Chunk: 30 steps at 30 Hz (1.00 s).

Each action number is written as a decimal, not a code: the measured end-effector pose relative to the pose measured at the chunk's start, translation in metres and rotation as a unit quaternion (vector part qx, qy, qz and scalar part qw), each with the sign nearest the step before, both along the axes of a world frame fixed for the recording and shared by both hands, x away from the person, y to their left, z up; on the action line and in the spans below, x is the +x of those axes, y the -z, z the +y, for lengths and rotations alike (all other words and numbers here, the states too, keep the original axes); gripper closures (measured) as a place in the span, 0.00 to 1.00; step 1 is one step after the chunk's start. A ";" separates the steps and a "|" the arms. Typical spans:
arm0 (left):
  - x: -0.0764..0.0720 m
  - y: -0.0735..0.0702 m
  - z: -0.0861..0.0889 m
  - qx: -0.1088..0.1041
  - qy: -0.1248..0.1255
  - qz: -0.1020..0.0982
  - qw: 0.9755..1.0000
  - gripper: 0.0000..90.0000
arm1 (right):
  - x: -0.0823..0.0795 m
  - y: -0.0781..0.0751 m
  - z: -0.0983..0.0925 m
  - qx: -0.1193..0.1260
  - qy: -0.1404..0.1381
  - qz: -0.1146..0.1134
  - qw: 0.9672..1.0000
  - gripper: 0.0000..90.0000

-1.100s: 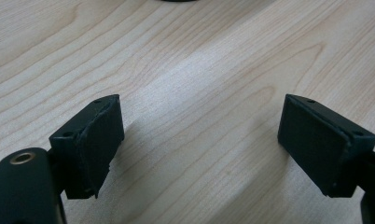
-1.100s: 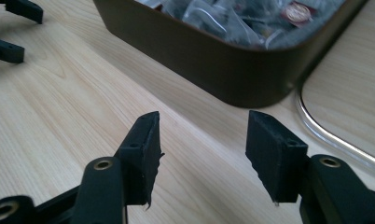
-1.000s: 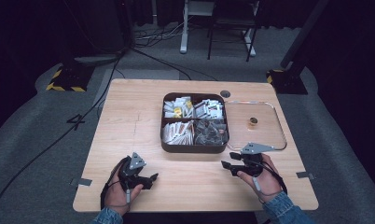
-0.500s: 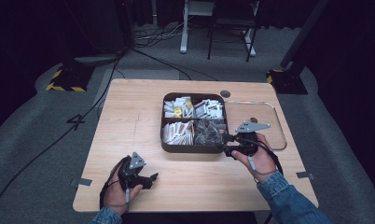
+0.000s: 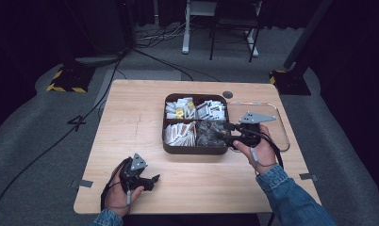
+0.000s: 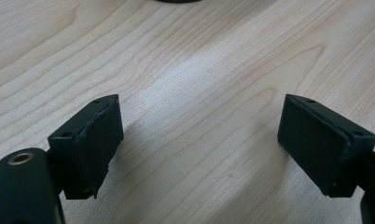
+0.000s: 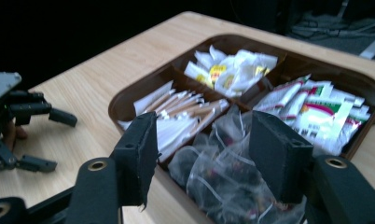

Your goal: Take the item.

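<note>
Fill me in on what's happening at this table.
A person holds a gripper in each hand at a wooden table. The right gripper hangs over the brown divided tray, its fingers apart and aimed at the compartment of clear tea bags; nothing is gripped yet. The other compartments hold white sachets, wrapped sticks and printed packets. The left gripper rests open on bare wood near the table's front edge.

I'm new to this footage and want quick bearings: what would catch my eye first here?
First, the dark divided tray in the middle of the wooden table, its four compartments full of white packets, paper-wrapped sticks and clear bags. Next, the right gripper at the tray's right side, jaws open above the clear bags. The left gripper rests open near the table's front edge.
</note>
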<state>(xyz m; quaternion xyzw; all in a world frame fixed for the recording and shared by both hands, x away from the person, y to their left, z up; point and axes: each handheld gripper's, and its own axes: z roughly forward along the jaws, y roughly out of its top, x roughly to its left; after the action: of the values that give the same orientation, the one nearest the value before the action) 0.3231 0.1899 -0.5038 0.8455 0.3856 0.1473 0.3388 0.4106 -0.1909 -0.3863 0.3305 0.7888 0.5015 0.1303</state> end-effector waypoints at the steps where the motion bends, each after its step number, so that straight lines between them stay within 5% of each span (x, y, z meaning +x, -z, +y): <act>1: 0.000 0.000 0.000 0.000 0.000 0.000 1.000 0.16 | 0.002 -0.001 0.000 0.003 -0.001 -0.001 1.000 0.47; 11: 0.000 0.000 0.000 -0.001 0.000 0.001 1.000 0.16 | 0.023 -0.008 0.001 -0.017 0.007 -0.009 1.000 0.49; 20: 0.000 0.000 0.000 -0.001 0.000 0.000 1.000 0.16 | 0.073 -0.003 0.013 -0.028 0.041 0.041 0.998 0.56; 27: 0.000 0.000 0.000 0.000 0.000 0.000 1.000 0.16 | 0.116 0.019 0.022 -0.036 0.082 0.099 0.991 0.59; 30: 0.000 0.000 0.000 -0.001 -0.001 0.000 1.000 0.16 | 0.123 0.024 0.024 -0.043 0.091 0.101 0.990 0.59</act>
<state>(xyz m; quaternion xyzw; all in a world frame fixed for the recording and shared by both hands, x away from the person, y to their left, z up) 0.3232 0.1898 -0.5039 0.8450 0.3861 0.1473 0.3395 0.5339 -0.1667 -0.4101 0.4438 0.7854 0.4173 0.1093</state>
